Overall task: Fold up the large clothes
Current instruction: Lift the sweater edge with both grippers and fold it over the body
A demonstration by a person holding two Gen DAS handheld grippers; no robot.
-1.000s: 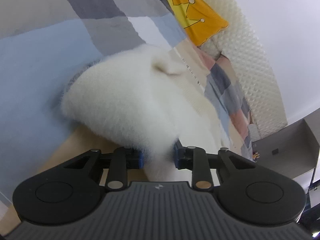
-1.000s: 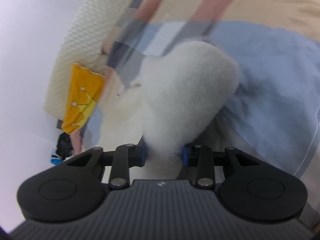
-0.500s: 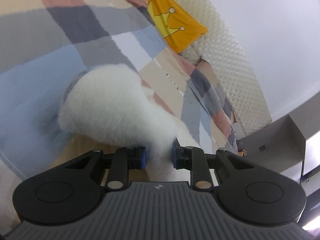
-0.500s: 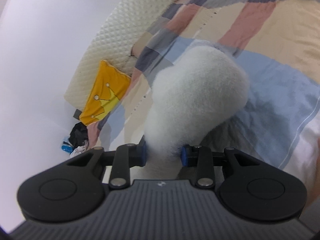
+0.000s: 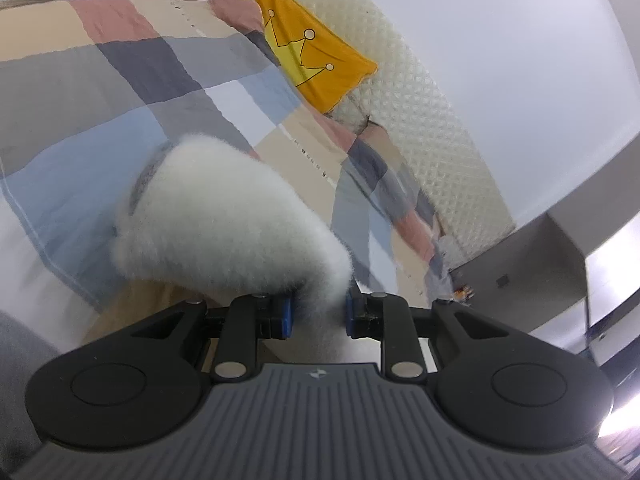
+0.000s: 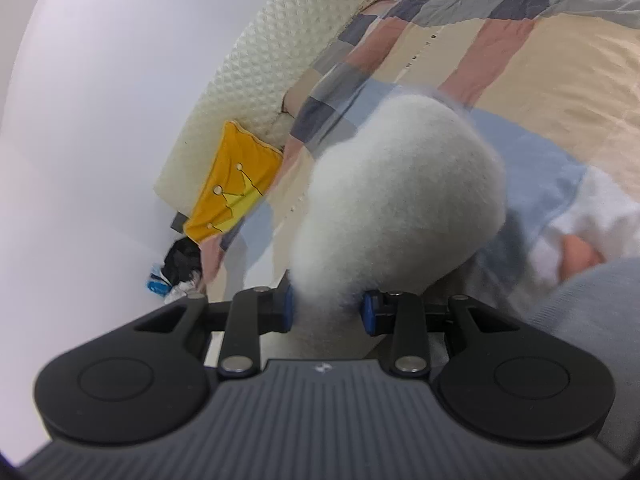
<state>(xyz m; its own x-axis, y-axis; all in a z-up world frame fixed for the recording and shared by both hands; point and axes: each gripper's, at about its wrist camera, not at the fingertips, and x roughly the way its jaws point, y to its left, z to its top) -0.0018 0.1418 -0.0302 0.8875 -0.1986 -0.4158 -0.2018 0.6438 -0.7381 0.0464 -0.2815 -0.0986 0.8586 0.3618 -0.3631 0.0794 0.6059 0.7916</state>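
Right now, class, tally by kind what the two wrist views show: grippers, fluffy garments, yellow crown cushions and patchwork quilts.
Grippers: 2, left gripper and right gripper
White fluffy garment: 1
Yellow crown cushion: 1
Patchwork quilt: 1
Total: 5

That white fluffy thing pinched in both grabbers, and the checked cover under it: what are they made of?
The white garment looks like fleece or faux fur: a fuzzy, matte nap with soft blurred edges. The patchwork bedcover looks like thin woven cotton, matte, with fine wrinkles. Neither fibre can be confirmed by sight.
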